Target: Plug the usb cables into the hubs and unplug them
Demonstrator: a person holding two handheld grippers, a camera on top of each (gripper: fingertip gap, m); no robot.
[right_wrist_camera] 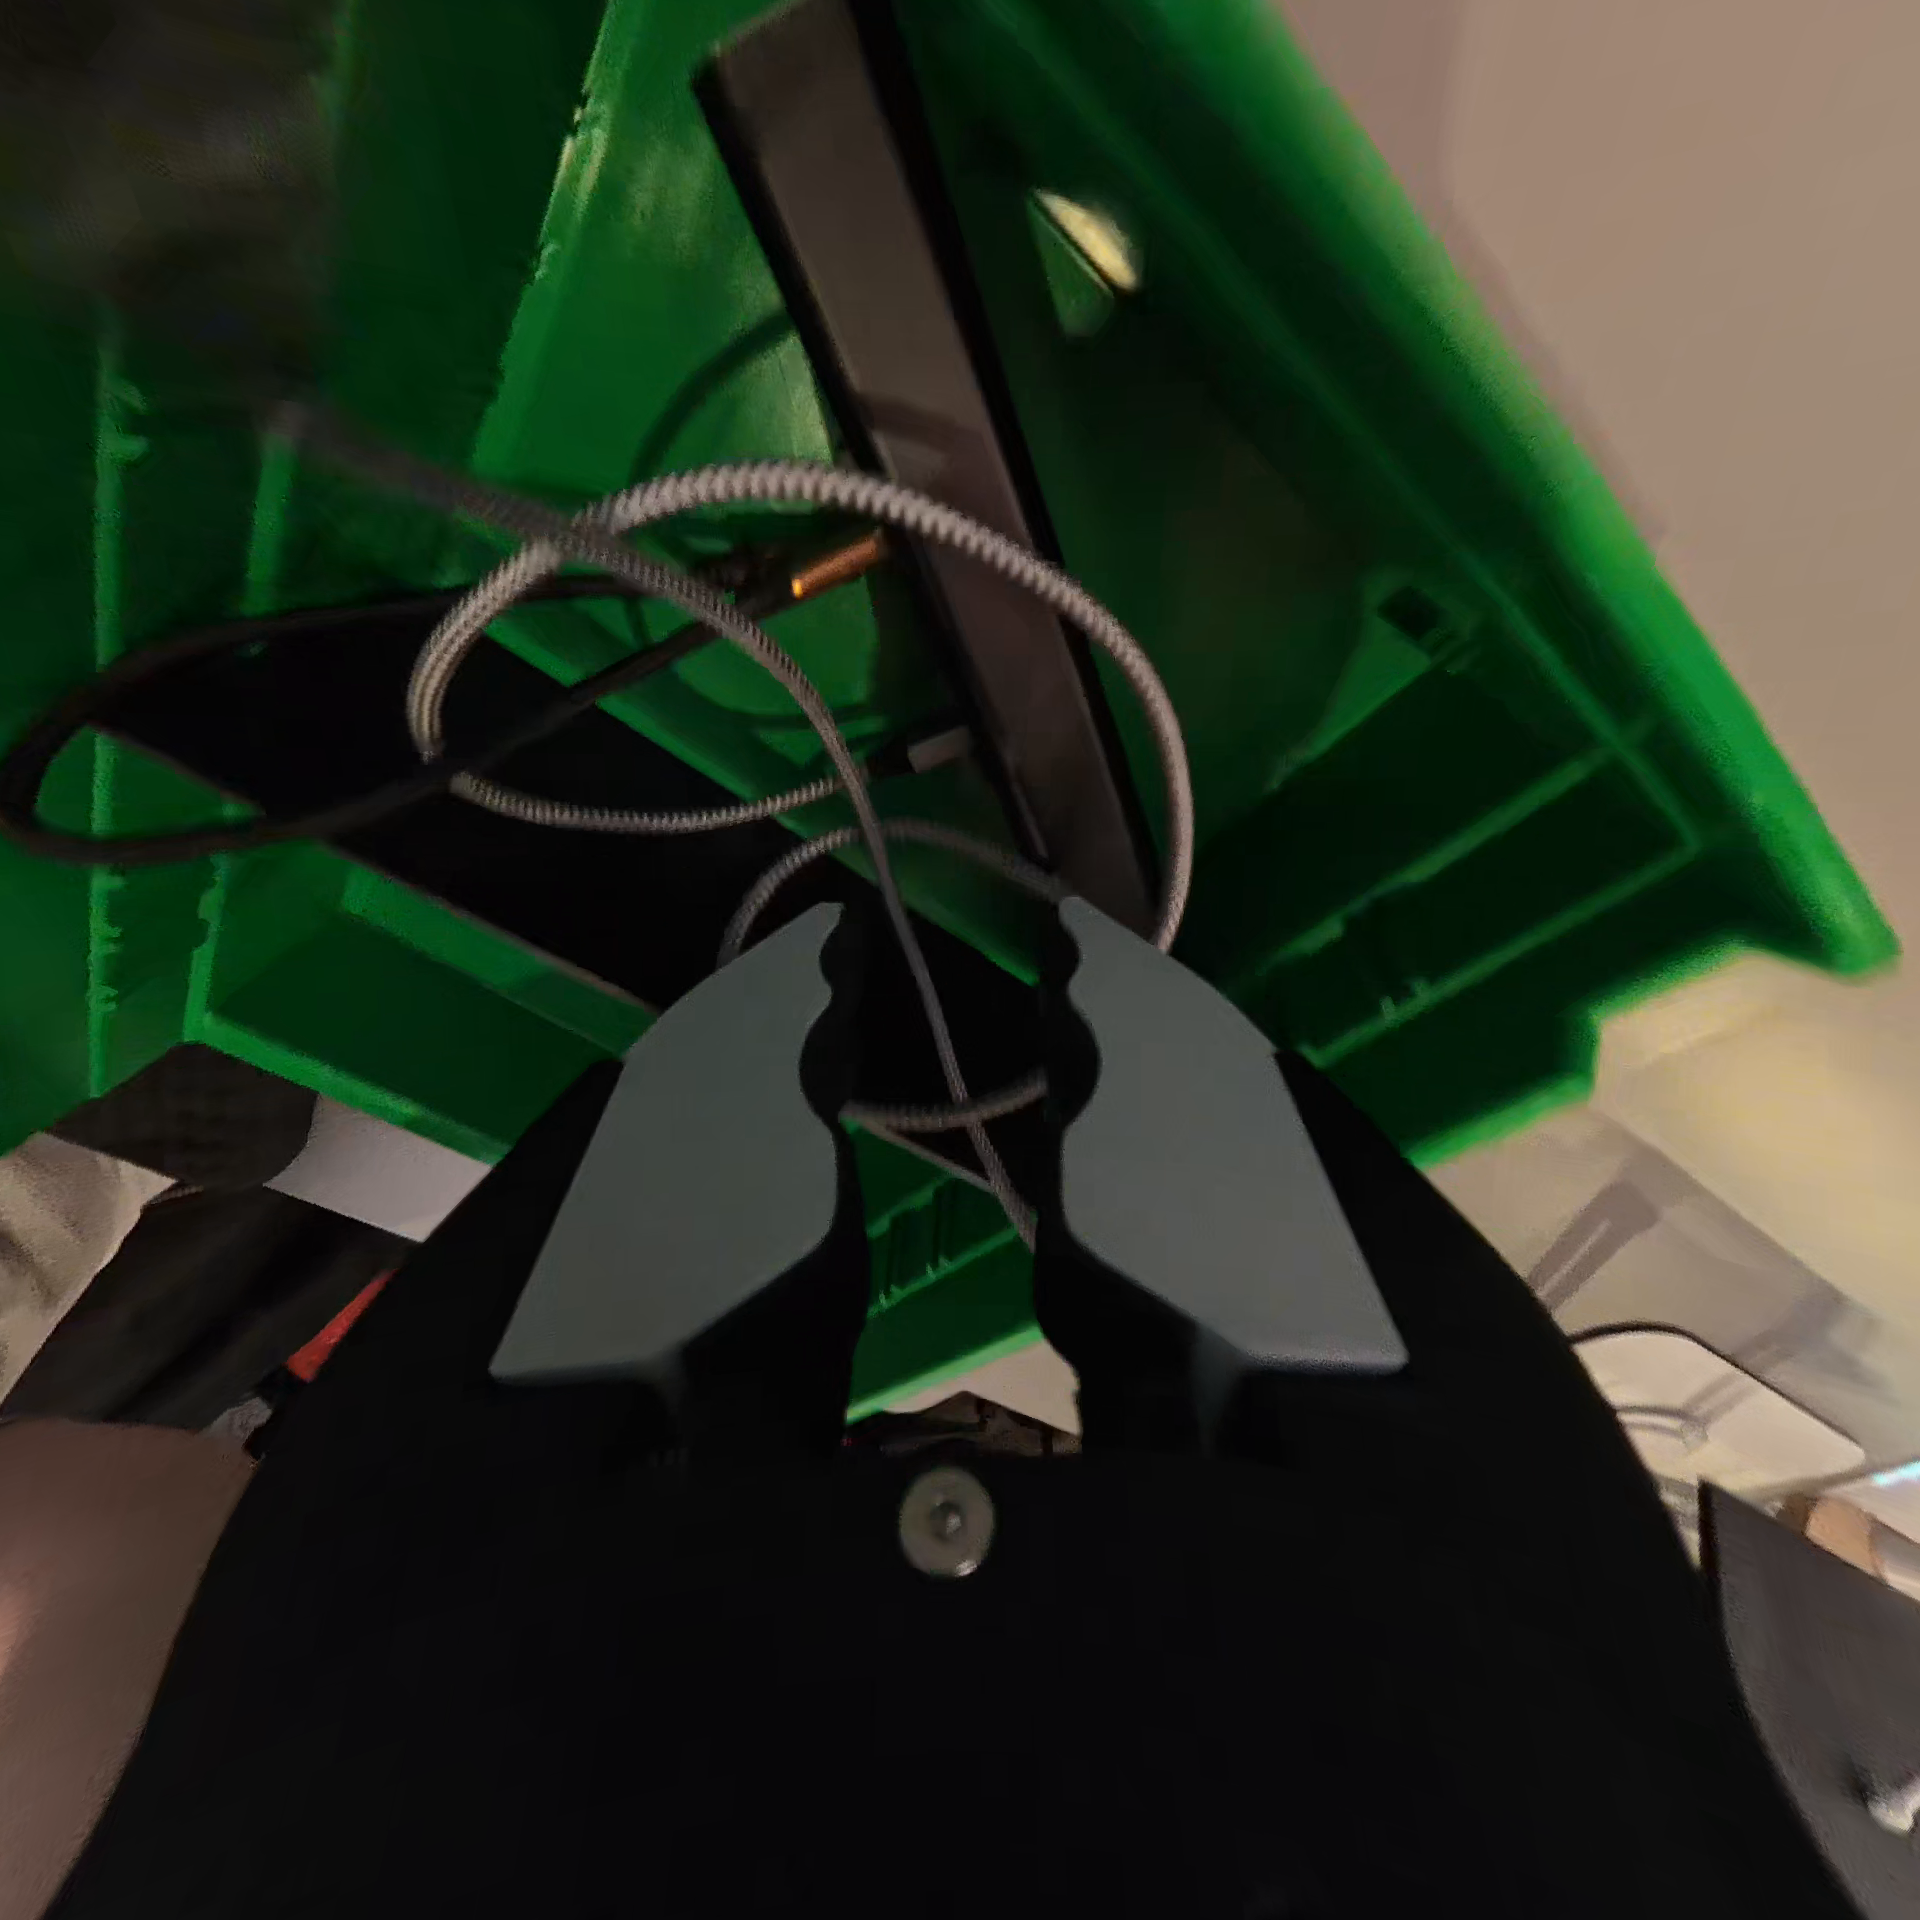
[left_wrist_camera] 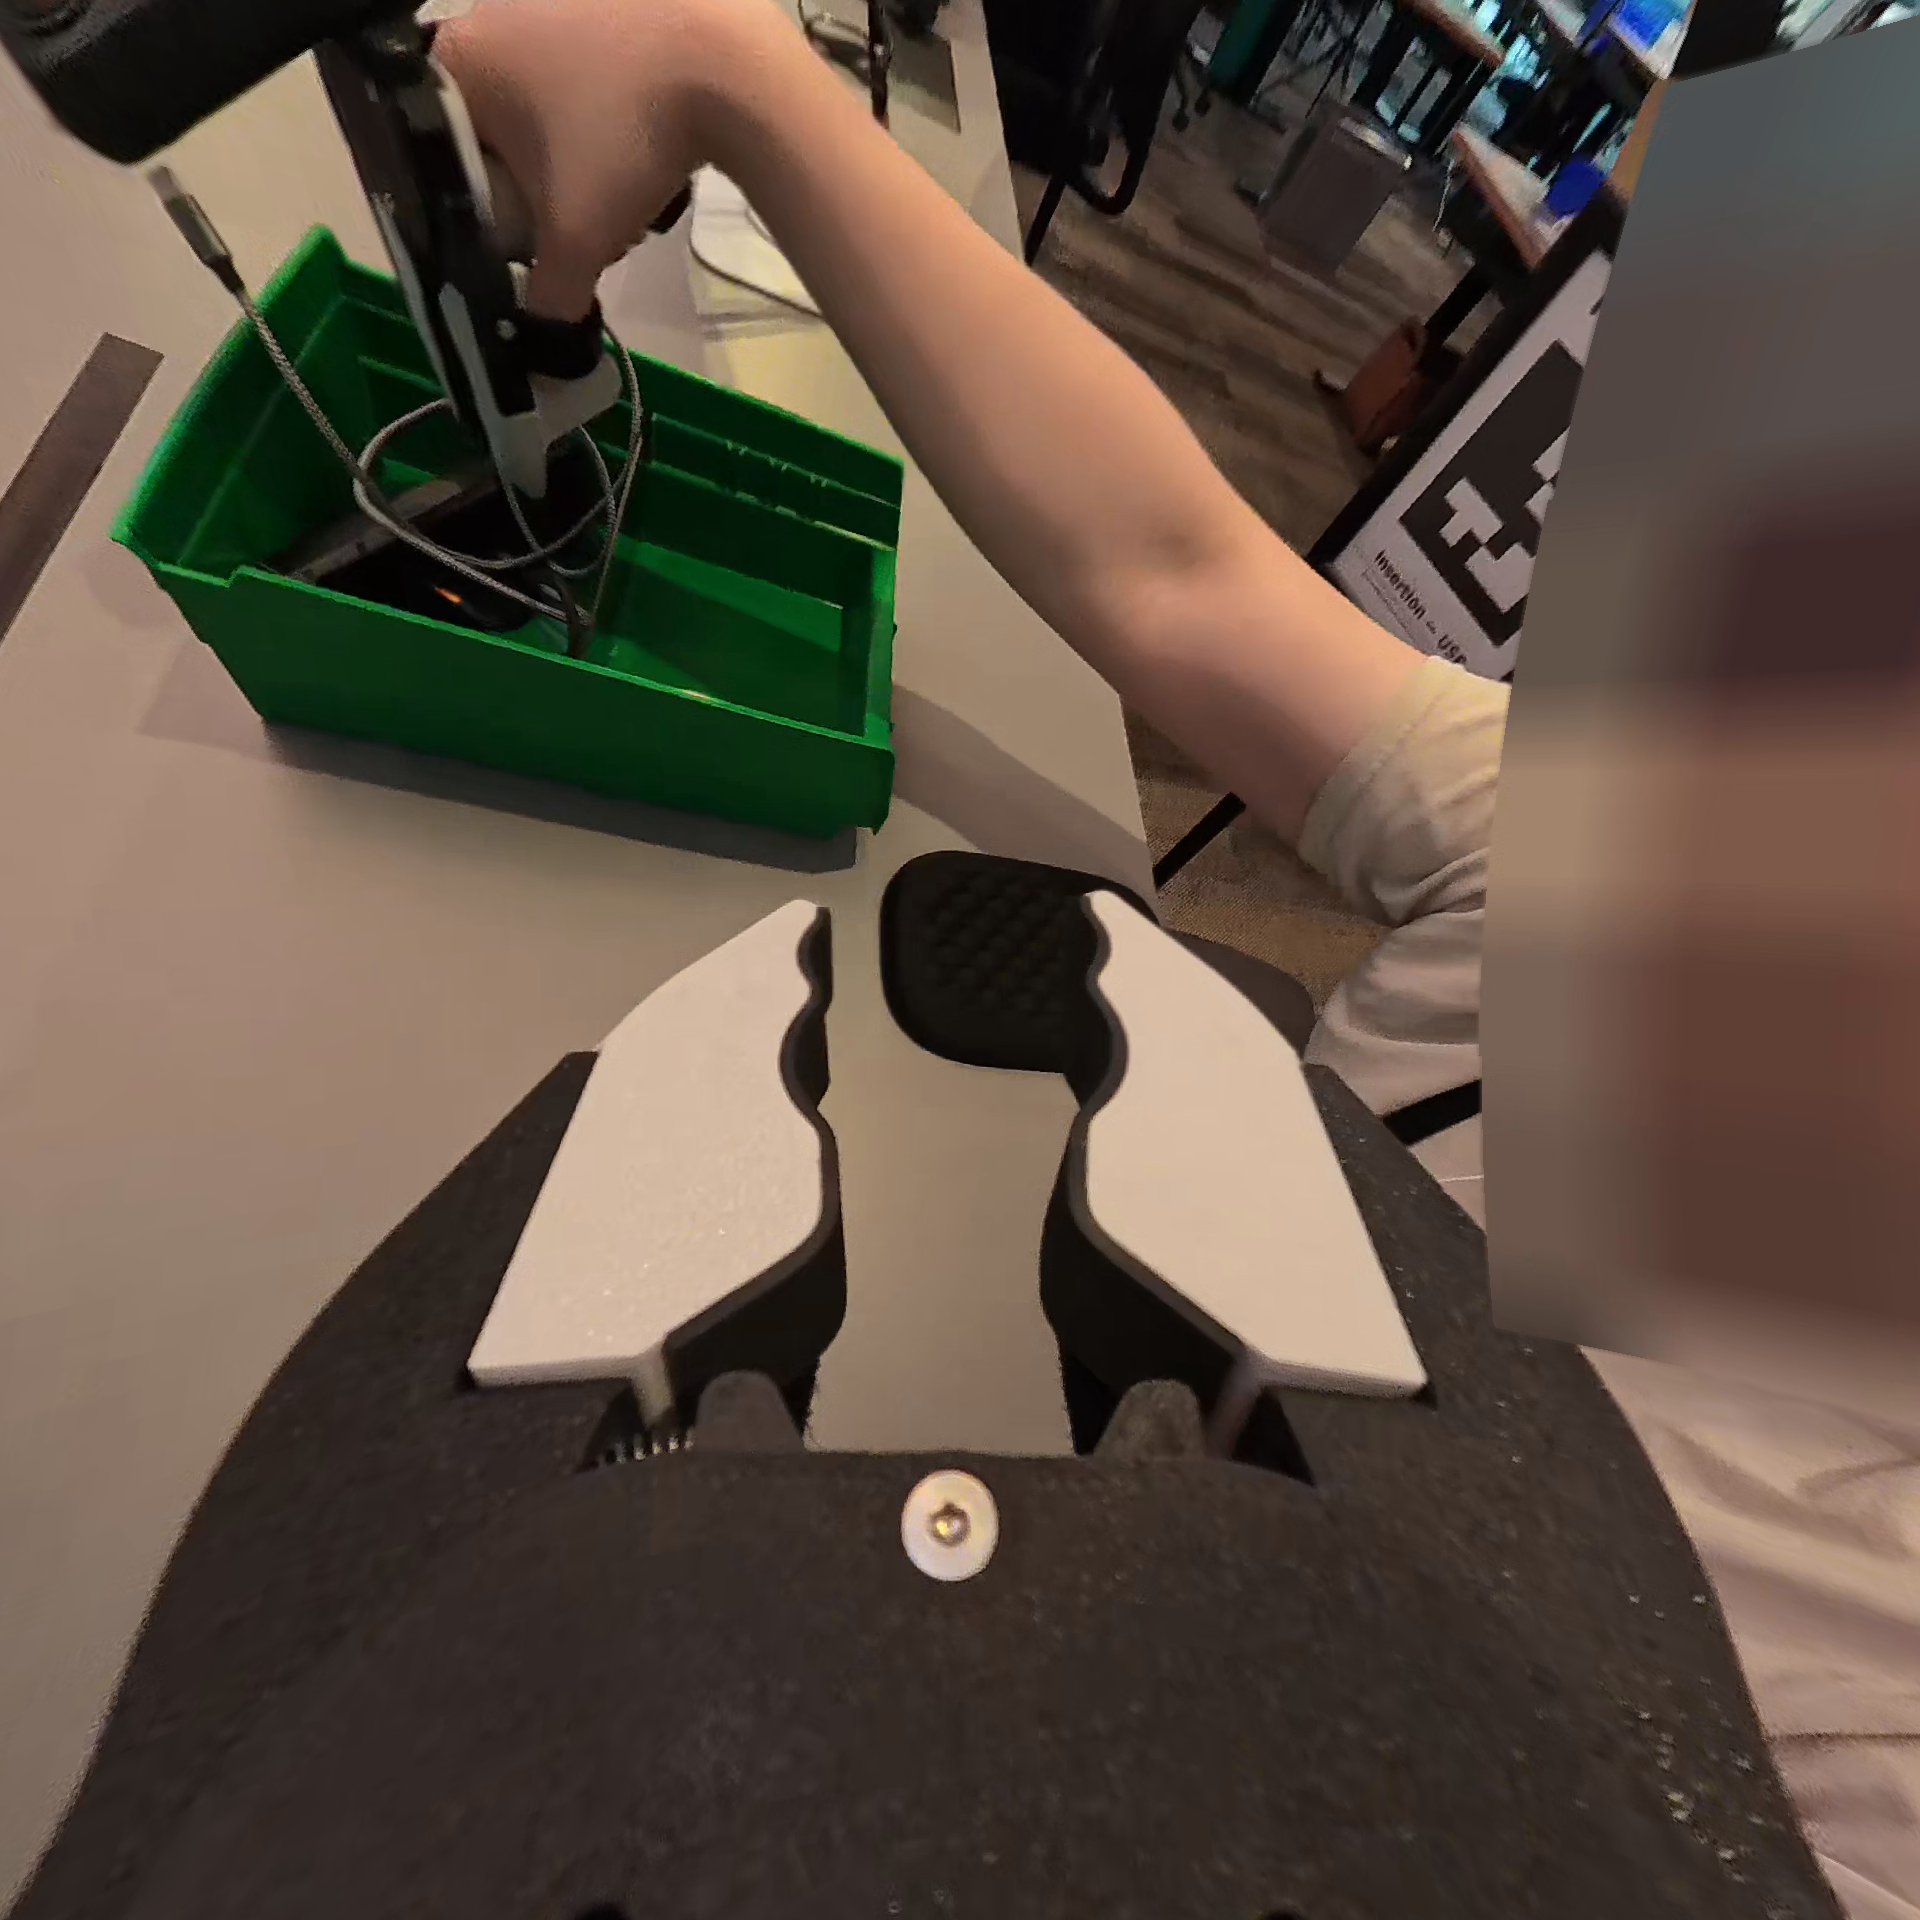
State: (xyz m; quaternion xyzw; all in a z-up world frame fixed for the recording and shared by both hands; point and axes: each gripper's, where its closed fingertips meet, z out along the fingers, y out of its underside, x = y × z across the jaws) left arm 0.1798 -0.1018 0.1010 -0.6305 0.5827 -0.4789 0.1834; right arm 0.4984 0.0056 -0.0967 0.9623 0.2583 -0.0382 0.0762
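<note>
My right hand-held gripper (right_wrist_camera: pixel 951 935) reaches into green bin (left_wrist_camera: pixel 582 707) on bench (left_wrist_camera: pixel 312 1039), fingers parted, braided cable (right_wrist_camera: pixel 790 488) loops between them, ungripped. Left hand-held gripper (left_wrist_camera: pixel 951 925) open, empty. Cable light, springy; grip rigid plug (left_wrist_camera: pixel 187 218).

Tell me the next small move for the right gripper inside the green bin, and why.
Probably shut the right gripper on the braided cable. Its jaws stand open inside the green bin, with a strand of that cable running between the fingers, so nothing is held yet. The left gripper is open over the table, away from the bin.
</note>
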